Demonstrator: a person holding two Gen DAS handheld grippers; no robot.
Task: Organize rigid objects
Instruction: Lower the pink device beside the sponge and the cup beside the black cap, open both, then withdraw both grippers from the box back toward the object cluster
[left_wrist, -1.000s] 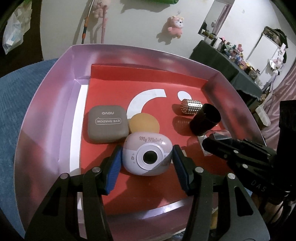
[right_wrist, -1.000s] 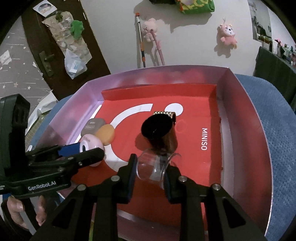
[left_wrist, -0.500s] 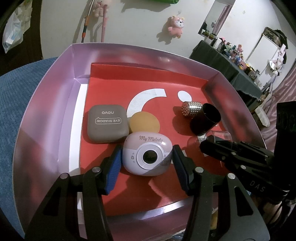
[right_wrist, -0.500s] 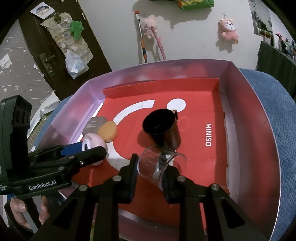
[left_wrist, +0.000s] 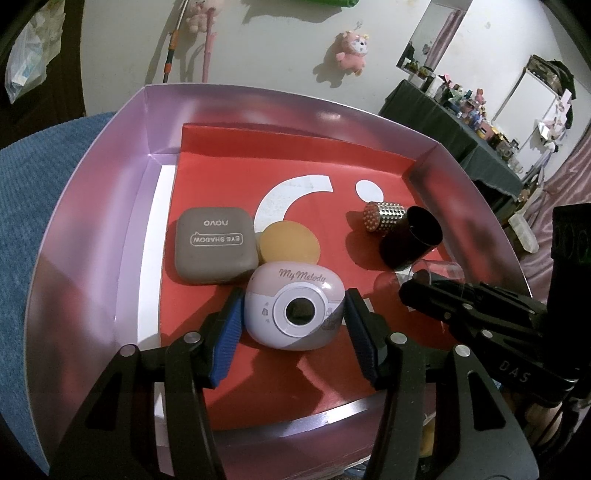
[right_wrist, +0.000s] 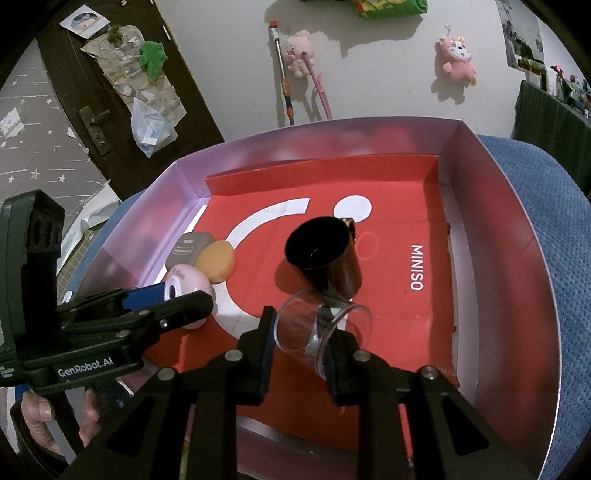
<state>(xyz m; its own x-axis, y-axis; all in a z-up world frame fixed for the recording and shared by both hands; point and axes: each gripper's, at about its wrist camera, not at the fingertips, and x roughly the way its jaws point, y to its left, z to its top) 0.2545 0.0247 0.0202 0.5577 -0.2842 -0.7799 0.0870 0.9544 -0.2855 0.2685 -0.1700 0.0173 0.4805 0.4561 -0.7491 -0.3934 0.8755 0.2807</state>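
Left wrist view: the left gripper straddles a pink toy camera lying on the red floor of a shallow box, its blue pads closed against the camera's two sides. Directly behind the camera lie a grey eye-shadow case and an orange round puff, both touching it. Farther from the camera, toward the box's right wall, stands a black cup with a studded silver cap behind it. Right wrist view: the right gripper is clamped on a clear plastic cup, tilted with its mouth toward the black cup, just in front of it. A hand holds the left gripper's handle.
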